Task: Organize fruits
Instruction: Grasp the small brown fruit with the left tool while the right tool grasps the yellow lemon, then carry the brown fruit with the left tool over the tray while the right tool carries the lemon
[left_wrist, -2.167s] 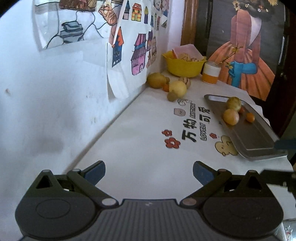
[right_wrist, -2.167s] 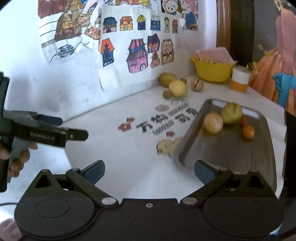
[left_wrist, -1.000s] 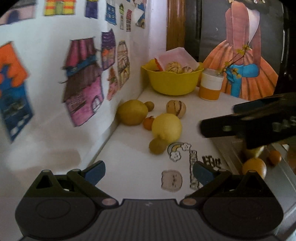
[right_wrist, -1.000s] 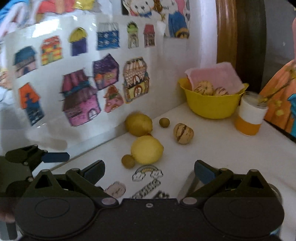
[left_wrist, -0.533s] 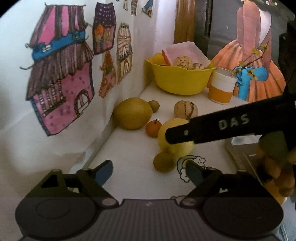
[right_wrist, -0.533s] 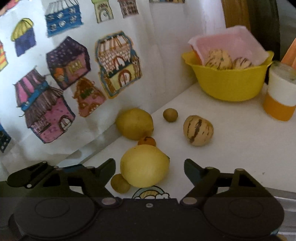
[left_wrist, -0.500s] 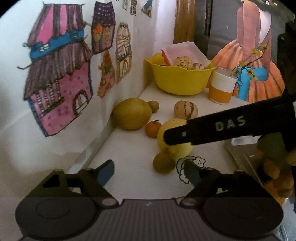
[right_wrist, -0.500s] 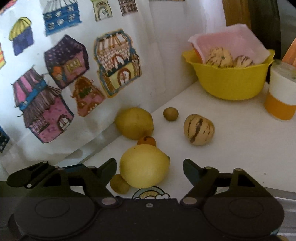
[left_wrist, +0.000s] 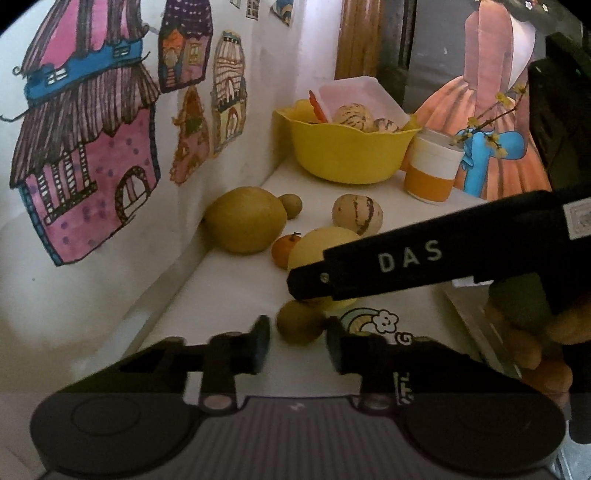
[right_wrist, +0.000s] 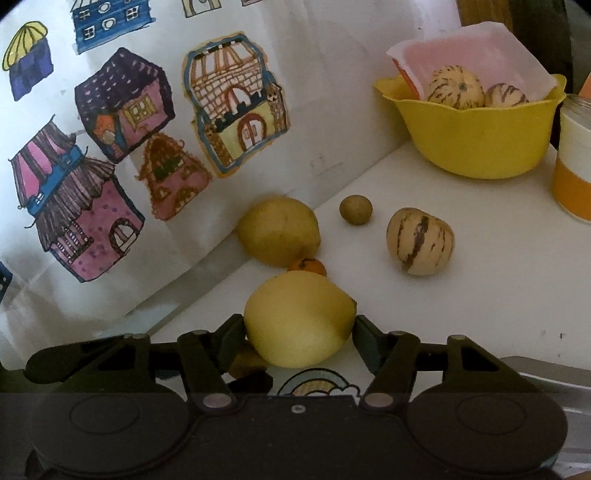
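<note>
Fruit cluster sits on the white table (right_wrist: 480, 314) close along the paper-covered wall (right_wrist: 314, 110); open surface lies to the right, toward the yellow bowl (right_wrist: 476, 140).

Left gripper (left_wrist: 297, 341): jaws partly closed, flanking the small brown fruit (left_wrist: 297, 325); contact cannot be confirmed.

Right gripper (right_wrist: 299, 336): jaws narrowed around the large yellow fruit (right_wrist: 299, 317), fingers at its 2 sides, the fruit resting on the table.

Striped melon (right_wrist: 419, 245), small orange (right_wrist: 308, 266) and another yellow fruit (right_wrist: 279, 230) lie behind.
</note>
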